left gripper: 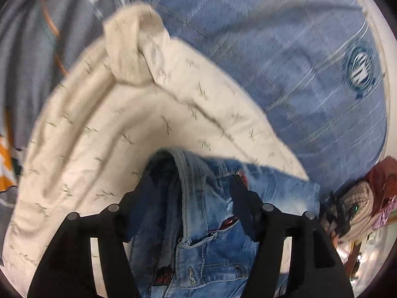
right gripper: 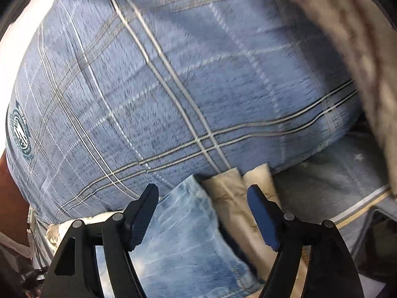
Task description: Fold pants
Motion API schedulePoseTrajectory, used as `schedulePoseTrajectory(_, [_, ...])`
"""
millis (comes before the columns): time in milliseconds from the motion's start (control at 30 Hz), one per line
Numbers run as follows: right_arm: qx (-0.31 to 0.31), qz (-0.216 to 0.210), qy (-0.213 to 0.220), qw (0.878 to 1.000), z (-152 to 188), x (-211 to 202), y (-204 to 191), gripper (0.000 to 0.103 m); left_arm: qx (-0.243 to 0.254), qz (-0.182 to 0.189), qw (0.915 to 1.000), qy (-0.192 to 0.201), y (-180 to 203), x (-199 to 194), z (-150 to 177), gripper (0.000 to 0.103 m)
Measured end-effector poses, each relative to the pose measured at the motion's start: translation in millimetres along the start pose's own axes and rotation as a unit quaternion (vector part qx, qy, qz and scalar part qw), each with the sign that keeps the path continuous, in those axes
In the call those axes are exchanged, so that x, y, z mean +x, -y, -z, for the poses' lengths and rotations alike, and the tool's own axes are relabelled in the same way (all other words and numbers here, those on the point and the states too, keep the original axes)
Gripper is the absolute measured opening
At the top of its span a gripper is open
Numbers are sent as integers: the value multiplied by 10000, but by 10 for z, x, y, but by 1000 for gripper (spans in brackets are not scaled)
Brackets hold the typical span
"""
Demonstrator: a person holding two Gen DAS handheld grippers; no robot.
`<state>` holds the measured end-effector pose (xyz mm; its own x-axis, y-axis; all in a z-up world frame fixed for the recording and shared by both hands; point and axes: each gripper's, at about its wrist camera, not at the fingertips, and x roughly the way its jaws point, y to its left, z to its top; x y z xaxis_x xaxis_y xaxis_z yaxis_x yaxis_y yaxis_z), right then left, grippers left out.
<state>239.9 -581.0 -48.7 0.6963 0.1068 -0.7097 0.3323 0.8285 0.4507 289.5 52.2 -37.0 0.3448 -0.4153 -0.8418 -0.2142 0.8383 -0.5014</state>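
Observation:
Light blue washed jeans [left gripper: 208, 223] lie bunched between the fingers of my left gripper [left gripper: 191, 181]. The jaws stand wide apart around the waistband and pocket area, with denim filling the gap. In the right wrist view a jeans leg [right gripper: 183, 233] runs between the fingers of my right gripper [right gripper: 202, 193], which is open, its pads clear of the cloth. Cream pants [left gripper: 139, 114] with small grey marks lie spread beyond the jeans; their cuffs [right gripper: 238, 186] show next to the jeans leg.
A blue plaid bedsheet [right gripper: 188, 79] with a round logo [left gripper: 359, 69] covers the bed. Grey cloth [left gripper: 29, 49] lies at the left. Red and pink clothes [left gripper: 379, 188] are heaped at the right edge.

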Motion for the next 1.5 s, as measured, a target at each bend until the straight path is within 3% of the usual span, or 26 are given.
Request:
schedulePoseTrajectory(167, [-365,184,-313,9987,-34,420,-263,76,-402,379,9954,-781,-50,448,-1,63])
schedulePoseTrajectory(267, [-682,278,-535,9958,-40,653,-448,75,-538,461,9937,-863,-14,577,-5,63])
schedulePoseTrajectory(300, [-898,322,-623,9935,-19,710,-528,64,-545,480,9932,-905,19,636,-18,63])
schedulePoseTrajectory(333, [-1063,470,-653,9911,4,739,-581,30,-526,465,9926,-987,66,713,-34,61])
schedulePoseTrajectory(367, [-1247,624,-709,9877,35,753,-649,10,-496,427,9927,-1011,106,755,-58,39])
schedulePoseTrajectory(400, [-1310,613,-679,9872,59,708,-696,2,-399,295,9938,-1000,163,787,-68,24])
schedulePoseTrajectory(433, [-1391,640,-487,9870,84,584,-755,2,-293,136,9948,-964,220,788,-73,13])
schedulePoseTrajectory(500, [-1386,599,-168,9884,96,284,-792,2,-243,96,9968,-759,289,670,-43,13])
schedulePoseTrajectory(633, [-1201,387,294,9916,123,-387,-826,2,398,51,9992,8,560,63,195,13])
schedulePoseTrajectory(800, [-953,210,729,9926,537,-1300,-734,2,1238,159,9891,778,836,-764,723,13])
schedulePoseTrajectory(867, [-797,140,822,9933,813,-1477,-660,2,1493,187,9846,894,805,-978,931,14])
schedulePoseTrajectory(967, [-440,13,819,9957,1220,-1864,-210,2,1825,294,9790,855,687,-1111,1400,16])
schedulePoseTrajectory(1067, [-87,81,719,9973,1820,-2084,205,3,1834,412,9806,550,500,-974,1735,19])
schedulePoseTrajectory(1200, [266,647,115,9975,2449,-1994,573,14,1656,326,9852,-288,127,-627,2045,23])
schedulePoseTrajectory(1300, [533,551,322,9965,2672,-2230,614,26,1414,806,9852,-538,-123,-765,2176,26])
schedulePoseTrajectory(1367, [645,330,568,9957,2810,-2421,549,38,1234,1168,9842,-501,-211,-913,2217,37])
schedulePoseTrajectory(1400, [694,184,628,9954,2863,-2469,505,50,1114,1280,9844,-460,-253,-990,2234,42])
schedulePoseTrajectory(1433, [752,-18,662,9950,2940,-2491,428,62,956,1388,9850,-368,-299,-1070,2253,57])
schedulePoseTrajectory(1467, [783,-236,651,9945,2987,-2486,343,65,815,1476,9852,-301,-338,-1121,2287,68])
schedulePoseTrajectory(1500, [789,-452,586,9941,3034,-2482,280,68,653,1589,9848,-243,-379,-1164,2288,70])
